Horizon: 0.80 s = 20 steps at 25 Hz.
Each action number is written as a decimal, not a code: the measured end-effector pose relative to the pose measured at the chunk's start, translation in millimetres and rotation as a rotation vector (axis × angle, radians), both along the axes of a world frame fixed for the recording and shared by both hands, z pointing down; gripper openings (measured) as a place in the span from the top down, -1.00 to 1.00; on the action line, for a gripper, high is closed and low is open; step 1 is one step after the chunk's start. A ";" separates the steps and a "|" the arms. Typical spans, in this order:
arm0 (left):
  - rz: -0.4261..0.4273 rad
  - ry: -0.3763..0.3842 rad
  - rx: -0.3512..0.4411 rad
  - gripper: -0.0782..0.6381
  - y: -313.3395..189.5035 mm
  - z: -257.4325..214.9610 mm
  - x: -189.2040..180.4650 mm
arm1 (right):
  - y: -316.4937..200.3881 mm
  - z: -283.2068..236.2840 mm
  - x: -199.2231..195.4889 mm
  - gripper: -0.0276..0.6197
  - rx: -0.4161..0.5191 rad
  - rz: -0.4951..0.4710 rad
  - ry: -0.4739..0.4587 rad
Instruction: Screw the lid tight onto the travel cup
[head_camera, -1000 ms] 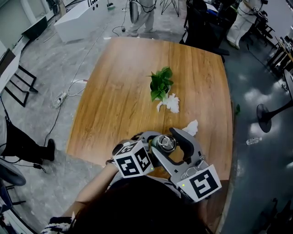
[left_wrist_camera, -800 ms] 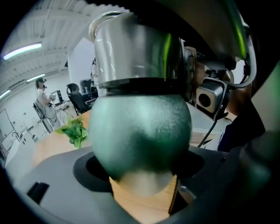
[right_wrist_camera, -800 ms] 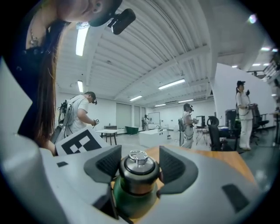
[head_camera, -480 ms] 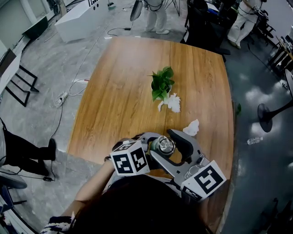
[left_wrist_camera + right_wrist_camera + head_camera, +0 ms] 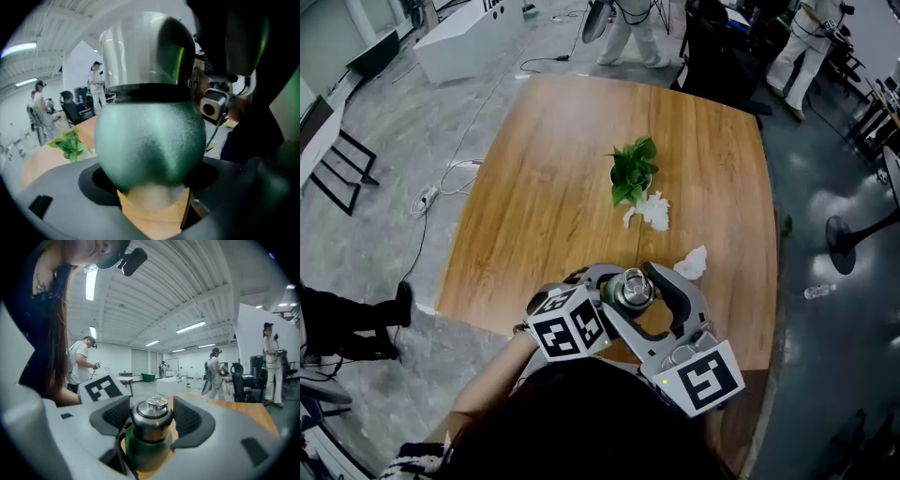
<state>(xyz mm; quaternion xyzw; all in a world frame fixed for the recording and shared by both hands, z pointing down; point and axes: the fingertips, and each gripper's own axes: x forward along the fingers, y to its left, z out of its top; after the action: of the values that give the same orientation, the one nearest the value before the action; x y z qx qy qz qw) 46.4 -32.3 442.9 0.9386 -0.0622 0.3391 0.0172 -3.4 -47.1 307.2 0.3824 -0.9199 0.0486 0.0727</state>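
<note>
key relation: lid (image 5: 150, 414) sits dead centre between the pads of the right claw (image 5: 150, 422), straight ahead along its jaws. The cup's long axis runs crosswise to both claws, lid end up.
right claw: closed down on the steel lid, one ribbed pad each side. The pads look to be touching its wall; we can't vouch for how hard.
left claw (image 5: 150, 180): pinching the green body of the travel cup (image 5: 150, 140) low down, below the lid joint. The body bulges out past the pads on both sides.
nearer claw: both are on the cup. Right has the lid and left has the body, so we read left as the anchor and right as the turner.
where the cup is: held between the two claws, with the counter (image 5: 544, 187) under and ahead of them. We can't tell if the base rests on the wood.
cup looks: matte green rounded body, brushed-steel cap with a small raised knob on top, dark band at the joint.
lid seat: looks level on the neck, no visible tilt. We can't tell whether there is thread left to run.
next move, our read: the twist has to go about the cup's own axis. Any lean of the right claw off that axis risks a slip on the smooth steel.
</note>
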 end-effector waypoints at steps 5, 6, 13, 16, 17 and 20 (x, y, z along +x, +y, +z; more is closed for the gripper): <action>0.200 0.050 -0.081 -0.34 26.2 -4.0 2.6 | 5.7 2.7 -0.9 0.05 -0.043 -0.078 -0.042; 0.178 0.035 -0.061 -0.34 22.3 -1.9 3.8 | 3.2 4.8 0.3 0.06 -0.028 -0.058 -0.022; -0.073 -0.123 0.091 -0.34 -10.5 17.3 -5.8 | -12.1 24.5 9.4 0.06 -0.036 0.148 0.092; -0.145 -0.137 0.134 -0.34 -19.2 17.8 -9.5 | -12.7 16.6 8.9 0.06 -0.065 0.141 -0.001; -0.141 -0.111 0.111 -0.34 -17.3 16.0 -8.9 | -10.6 11.4 7.9 0.06 -0.071 0.117 -0.032; -0.027 0.049 -0.052 -0.34 2.5 1.2 0.0 | -2.2 -0.5 6.1 0.05 -0.067 0.024 -0.070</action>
<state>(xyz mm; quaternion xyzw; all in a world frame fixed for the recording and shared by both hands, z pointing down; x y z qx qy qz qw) 46.4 -29.8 444.1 0.9449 -0.0657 0.3172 0.0478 2.7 -49.2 306.7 0.3886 -0.9151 0.0937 0.0524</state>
